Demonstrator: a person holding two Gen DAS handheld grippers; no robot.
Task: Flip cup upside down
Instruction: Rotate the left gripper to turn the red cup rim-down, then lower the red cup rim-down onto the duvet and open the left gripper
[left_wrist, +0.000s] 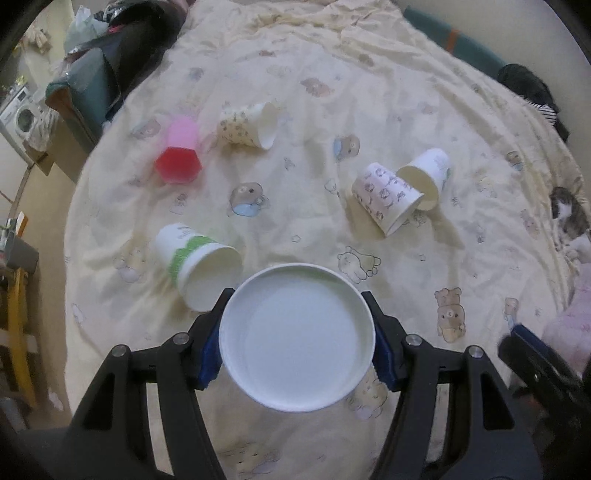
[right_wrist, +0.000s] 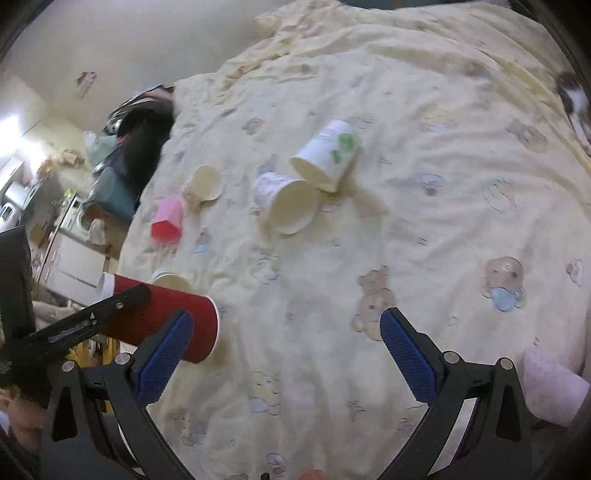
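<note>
My left gripper (left_wrist: 297, 332) is shut on a red ribbed paper cup. In the left wrist view I see only its white base (left_wrist: 297, 339) between the blue pads, held above the bed. In the right wrist view the red cup (right_wrist: 162, 317) lies sideways in the left gripper's fingers at the lower left. My right gripper (right_wrist: 286, 354) is open and empty above the bedspread (right_wrist: 406, 184).
Several cups lie on their sides on the bedspread (left_wrist: 314, 110): a pink cup (left_wrist: 179, 155), a patterned cup (left_wrist: 249, 125), a green-banded cup (left_wrist: 197, 266), and two touching paper cups (left_wrist: 400, 195). A cat (left_wrist: 569, 218) lies at the right edge. Furniture stands off the bed's left side.
</note>
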